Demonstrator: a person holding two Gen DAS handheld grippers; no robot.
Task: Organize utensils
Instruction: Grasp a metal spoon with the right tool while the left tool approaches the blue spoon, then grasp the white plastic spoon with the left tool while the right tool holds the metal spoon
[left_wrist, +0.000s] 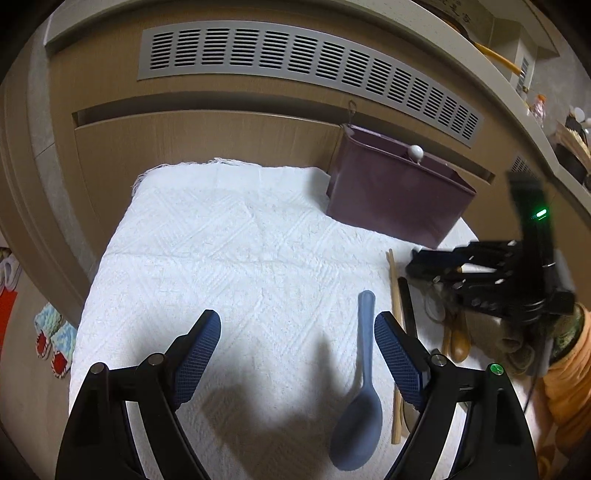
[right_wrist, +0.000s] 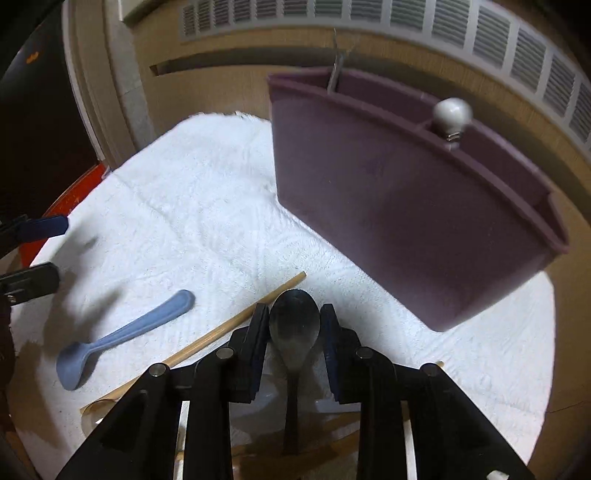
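A white woven cloth (left_wrist: 229, 240) is spread as the work surface, with the purple divided caddy (right_wrist: 406, 221) at its far right corner. The black spoon (right_wrist: 294, 323) is clamped between the nearly closed right gripper (right_wrist: 294, 328), so a lift into a caddy compartment is judged next. The left gripper (left_wrist: 297, 350), wide open and empty, hangs over the blue spoon (left_wrist: 360, 398) near the right edge.

In the left wrist view, a bin (left_wrist: 397, 199) is standing at the upper right of a cloth (left_wrist: 229, 251). A spoon (left_wrist: 360, 398) is lying at lower centre, a stick (left_wrist: 394, 332) is lying just right of it, and more utensils (left_wrist: 454, 332) are lying further right.
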